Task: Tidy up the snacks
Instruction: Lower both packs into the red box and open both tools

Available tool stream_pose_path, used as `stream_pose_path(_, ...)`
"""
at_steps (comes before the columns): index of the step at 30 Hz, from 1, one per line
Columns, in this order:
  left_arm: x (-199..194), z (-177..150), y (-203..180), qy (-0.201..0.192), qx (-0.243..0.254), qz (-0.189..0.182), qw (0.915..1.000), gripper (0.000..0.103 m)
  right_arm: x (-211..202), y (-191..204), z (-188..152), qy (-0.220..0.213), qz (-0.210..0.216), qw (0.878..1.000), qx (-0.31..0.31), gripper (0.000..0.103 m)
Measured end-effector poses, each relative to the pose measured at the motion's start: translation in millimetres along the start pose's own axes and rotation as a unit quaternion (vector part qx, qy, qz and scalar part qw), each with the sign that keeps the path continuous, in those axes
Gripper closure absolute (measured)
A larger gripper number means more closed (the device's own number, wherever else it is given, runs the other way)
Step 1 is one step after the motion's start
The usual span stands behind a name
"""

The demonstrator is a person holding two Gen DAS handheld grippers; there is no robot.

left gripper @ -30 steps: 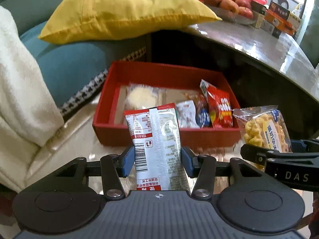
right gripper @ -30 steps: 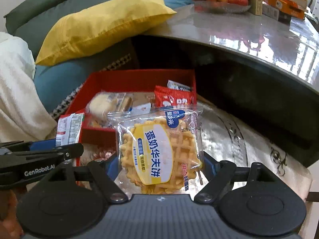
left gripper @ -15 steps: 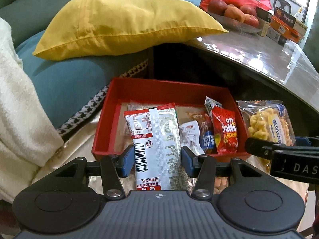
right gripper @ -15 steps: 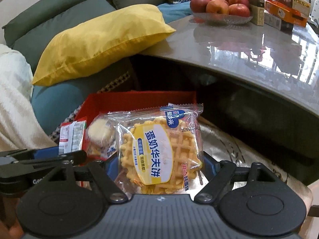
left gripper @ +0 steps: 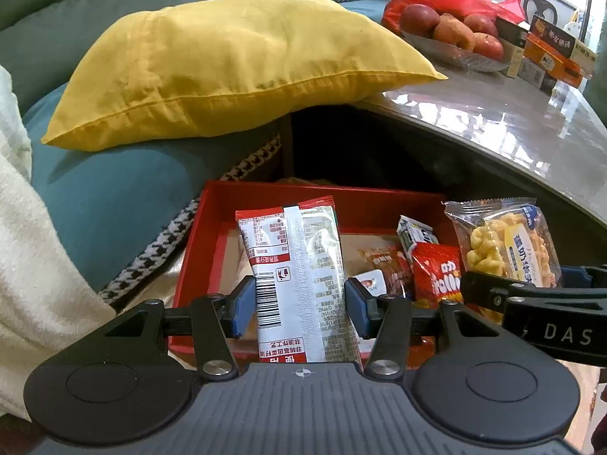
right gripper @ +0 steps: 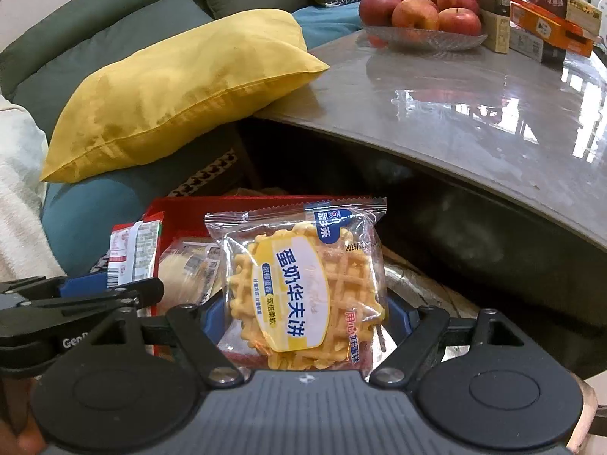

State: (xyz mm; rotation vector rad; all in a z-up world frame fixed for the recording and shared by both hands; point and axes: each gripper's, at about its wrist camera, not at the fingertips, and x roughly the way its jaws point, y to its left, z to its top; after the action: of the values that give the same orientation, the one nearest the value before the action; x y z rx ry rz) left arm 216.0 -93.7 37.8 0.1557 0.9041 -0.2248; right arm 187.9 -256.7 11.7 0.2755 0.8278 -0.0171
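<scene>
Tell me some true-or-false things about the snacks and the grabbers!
1. The left gripper holds a red-and-white packet. True.
2. The right gripper is empty. False: it is shut on a waffle packet.
3. The red box already has snacks inside. True.
4. The fruit in the glass dish is bananas. False: they are apples.
5. The yellow pillow lies inside the red box. False: it rests on the sofa, behind the box.

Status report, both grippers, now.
Left gripper shut on red-and-white foil sachet. Right gripper shut on clear-wrapped waffle packet. Red tray ahead, unobstructed.
</scene>
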Motion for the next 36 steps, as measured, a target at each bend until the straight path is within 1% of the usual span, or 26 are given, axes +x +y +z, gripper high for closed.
stream_pose_path(4, 10.6, 4.4, 1.0, 0.005, -0.002, 0.006, 1.0000, 0.044, 10.6, -2.1, 4.2, 0.006, -0.004, 1.000, 0.003, 0.028)
stream_pose_path(6, 15.8, 6.4, 1.7, 0.006, -0.001, 0.011, 0.9999, 0.048, 16.5, -1.1, 4.7, 0.011, -0.007, 1.000, 0.000, 0.028)
stream_pose_path(9, 21.3, 8.6, 0.9, 0.002, 0.005, 0.020, 0.9998, 0.048, 25.9, -0.7, 4.4, 0.020, -0.012, 1.000, -0.005, 0.028)
stream_pose_path(19, 35.9, 5.7, -2.4, 0.019, 0.010, 0.026, 0.9994, 0.048, 60.8, 1.2, 7.3, 0.054, -0.021, 0.998, -0.018, 0.028)
stream_pose_path(22, 38.0, 5.6, -2.3, 0.023, 0.011, 0.027, 0.9993, 0.046, 70.1, -1.3, 6.5, 0.065, -0.024, 0.997, -0.015, 0.028)
stream_pose_path(24, 40.5, 5.9, -1.8, 0.026, 0.011, 0.027, 0.9992, 0.045, 72.1, -3.8, 7.1, 0.064, -0.029, 0.997, -0.013, 0.027)
stream_pose_path(28, 42.0, 6.0, -1.0, 0.027, 0.011, 0.030, 0.9991, 0.037, 76.1, -3.4, 9.1, 0.065, -0.027, 0.997, -0.013, 0.026)
stream_pose_path(30, 41.6, 6.1, -1.5, 0.025, 0.012, 0.031, 0.9991, 0.035, 76.8, -2.3, 8.7, 0.065, -0.024, 0.998, -0.015, 0.021)
stream_pose_path(34, 39.4, 6.4, -0.5, 0.024, 0.009, 0.032, 0.9992, 0.031, 73.5, -1.9, 9.6, 0.057, -0.023, 0.998, -0.013, 0.021)
stream_pose_path(36, 37.8, 6.7, 0.7, 0.022, 0.008, 0.033, 0.9992, 0.031, 70.6, -4.0, 12.2, 0.048, -0.020, 0.999, -0.003, 0.021)
